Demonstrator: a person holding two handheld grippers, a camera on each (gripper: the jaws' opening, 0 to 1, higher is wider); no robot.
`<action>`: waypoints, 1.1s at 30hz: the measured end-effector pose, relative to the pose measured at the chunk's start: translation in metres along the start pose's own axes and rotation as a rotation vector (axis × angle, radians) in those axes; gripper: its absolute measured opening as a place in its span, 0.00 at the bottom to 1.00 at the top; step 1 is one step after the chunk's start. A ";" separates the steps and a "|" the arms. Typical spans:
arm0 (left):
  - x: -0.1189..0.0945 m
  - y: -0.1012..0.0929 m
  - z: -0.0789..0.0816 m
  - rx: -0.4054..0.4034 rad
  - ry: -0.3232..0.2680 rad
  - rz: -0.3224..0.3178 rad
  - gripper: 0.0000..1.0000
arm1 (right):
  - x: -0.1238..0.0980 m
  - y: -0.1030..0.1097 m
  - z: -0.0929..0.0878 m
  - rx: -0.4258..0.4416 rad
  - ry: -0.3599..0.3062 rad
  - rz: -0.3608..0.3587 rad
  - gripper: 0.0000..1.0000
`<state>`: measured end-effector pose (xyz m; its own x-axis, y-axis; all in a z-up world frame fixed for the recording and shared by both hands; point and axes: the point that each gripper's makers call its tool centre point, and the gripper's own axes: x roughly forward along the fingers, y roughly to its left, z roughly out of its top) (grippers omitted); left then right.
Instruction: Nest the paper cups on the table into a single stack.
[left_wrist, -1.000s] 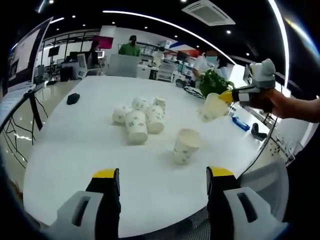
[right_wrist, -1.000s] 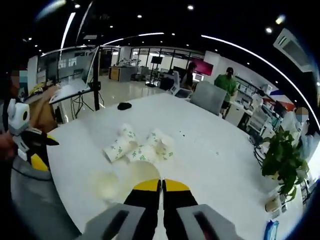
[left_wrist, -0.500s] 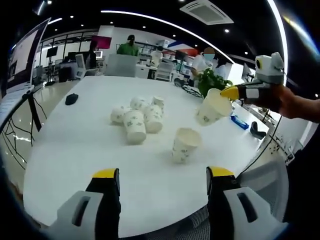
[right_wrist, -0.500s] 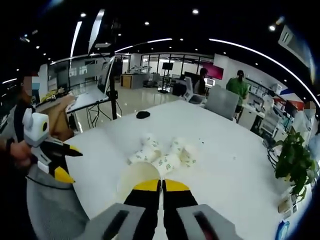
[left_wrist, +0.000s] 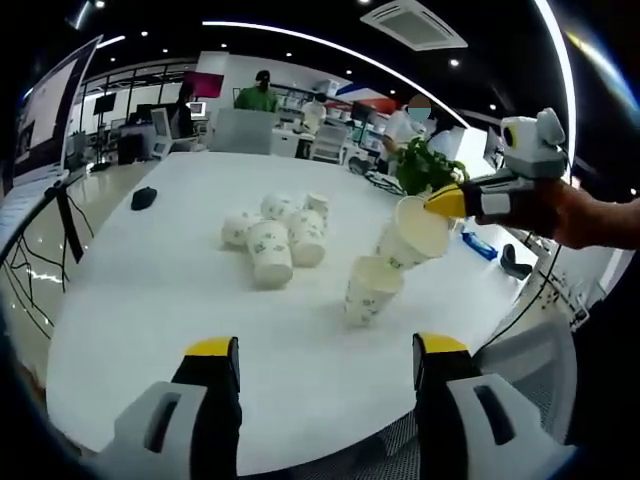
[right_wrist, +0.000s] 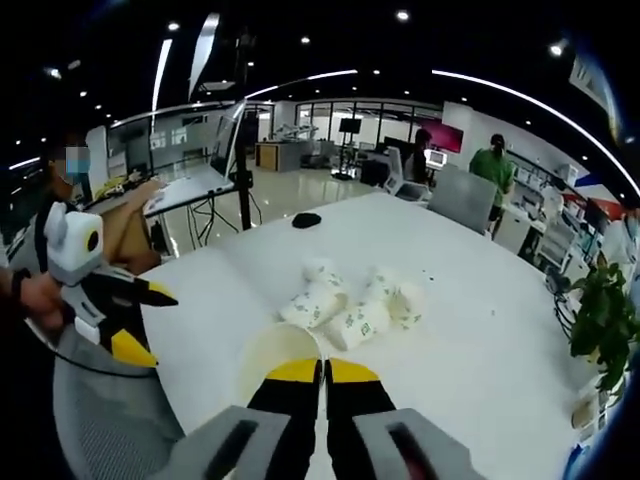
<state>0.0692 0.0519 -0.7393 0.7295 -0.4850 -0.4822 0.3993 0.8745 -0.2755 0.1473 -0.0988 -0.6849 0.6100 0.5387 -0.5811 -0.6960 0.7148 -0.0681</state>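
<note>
Gripping a white paper cup (left_wrist: 412, 235) by its rim, the right gripper (left_wrist: 440, 201) has its yellow-tipped jaws pressed together on the cup wall. In the left gripper view the held cup hangs tilted, its base just above the open mouth of a second cup (left_wrist: 368, 290) that stands upright on the round white table (left_wrist: 150, 300). Both cups are white with small green leaf-like markings. In the right gripper view the held cup's open mouth (right_wrist: 276, 355) shows just left of the closed jaws. Farther back on the table, a cluster of similar cups (left_wrist: 276, 232) lies on its sides, touching one another. A small dark object (left_wrist: 145, 198) sits near the table's far left edge. The left gripper (left_wrist: 326, 352) hovers over the table's near edge, its jaws spread wide and holding nothing.
</note>
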 end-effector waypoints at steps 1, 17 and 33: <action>0.000 0.000 0.000 0.000 -0.001 0.001 0.69 | 0.002 0.001 -0.001 -0.001 0.002 0.002 0.00; -0.001 -0.002 0.002 -0.005 -0.001 0.004 0.69 | 0.022 0.004 -0.004 0.025 0.027 0.028 0.00; -0.001 -0.001 0.002 -0.010 0.000 0.004 0.69 | 0.048 0.009 -0.020 0.026 0.077 0.043 0.00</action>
<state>0.0687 0.0513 -0.7369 0.7309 -0.4817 -0.4835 0.3907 0.8762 -0.2822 0.1629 -0.0754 -0.7292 0.5483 0.5336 -0.6439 -0.7100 0.7039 -0.0213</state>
